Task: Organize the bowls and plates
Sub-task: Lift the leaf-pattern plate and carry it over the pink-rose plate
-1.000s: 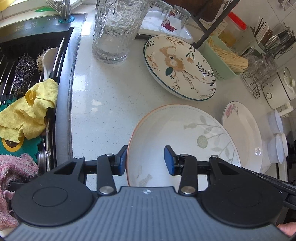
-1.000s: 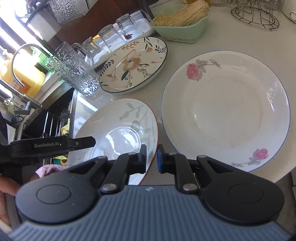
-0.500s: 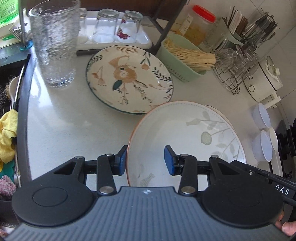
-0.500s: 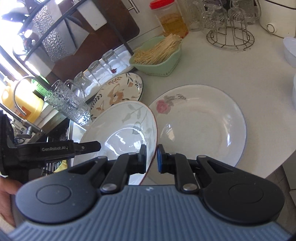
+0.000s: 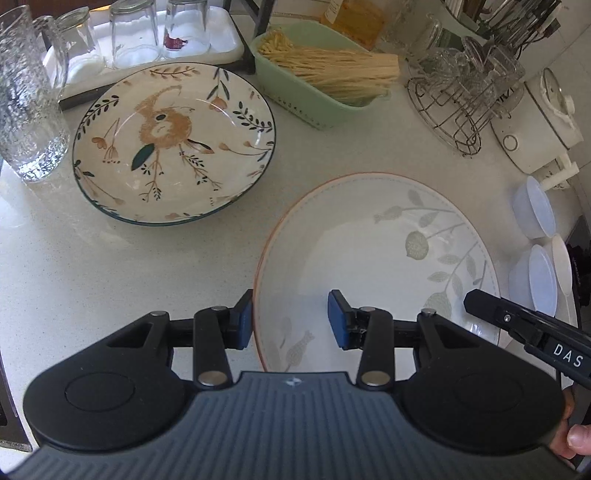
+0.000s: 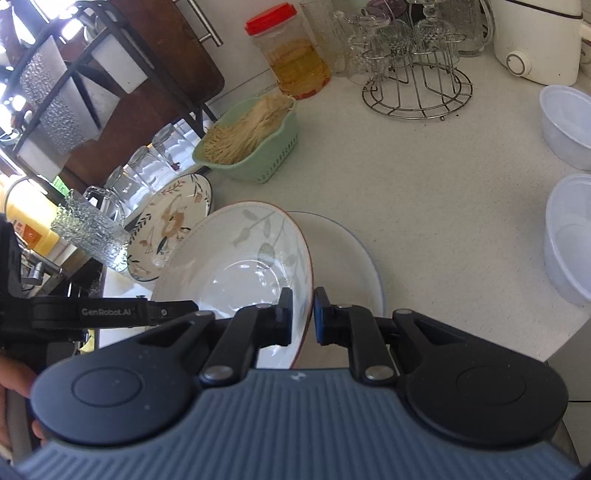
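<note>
Leaf-patterned plate fills the lower right of the left wrist view, held off the counter; a second ago the sink and a yellow cloth lined the left edge, and now they are gone, while two white plastic tubs have come in at the right edge. The left gripper straddles the plate's near rim, one blue pad against the outside, the other apart inside the bowl of the plate, so a firm clamp cannot be told. One flower-and-bird plate lies at upper left, beside one textured glass, three upturned glasses and one green basket.

In the right wrist view, the right gripper is pinched tight on the leaf-patterned plate's red-edged rim at lower centre. The rose plate, fully visible before, now lies mostly hidden beneath it. Three plates are counted here, plus two tubs at right, one red-lidded jar and one wire rack.
</note>
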Tool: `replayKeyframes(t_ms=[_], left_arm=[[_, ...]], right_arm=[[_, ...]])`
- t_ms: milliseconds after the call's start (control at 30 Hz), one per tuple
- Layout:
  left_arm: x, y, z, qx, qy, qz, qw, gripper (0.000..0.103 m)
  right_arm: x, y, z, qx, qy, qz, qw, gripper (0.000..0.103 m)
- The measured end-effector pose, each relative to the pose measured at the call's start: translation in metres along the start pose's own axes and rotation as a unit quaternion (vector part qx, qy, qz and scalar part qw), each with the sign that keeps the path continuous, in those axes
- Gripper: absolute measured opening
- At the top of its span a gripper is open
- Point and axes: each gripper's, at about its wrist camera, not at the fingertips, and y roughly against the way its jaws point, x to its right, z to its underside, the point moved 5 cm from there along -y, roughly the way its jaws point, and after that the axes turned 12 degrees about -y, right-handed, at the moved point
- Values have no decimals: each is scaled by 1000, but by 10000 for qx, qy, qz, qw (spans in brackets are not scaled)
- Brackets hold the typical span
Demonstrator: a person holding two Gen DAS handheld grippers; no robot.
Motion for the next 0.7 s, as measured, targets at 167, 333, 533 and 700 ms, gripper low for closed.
replayKeyframes(t_ms=[167, 333, 533, 700], left_arm=[[10, -3, -4, -108, -286, -172, 9994, 46], [10, -9, -2, -289, -436, -346, 9980, 46], [7, -10, 4, -450, -502, -316, 9972, 46], [11, -15, 2, -510, -583, -343, 9964, 45]], right_arm=[[9, -5, -1, -111, 98, 10, 9999, 15], [10, -12, 5, -230, 158, 13, 9996, 15], [13, -15, 10, -183, -33, -73, 9998, 15], [16, -20, 10, -171, -39, 13, 9998, 15]])
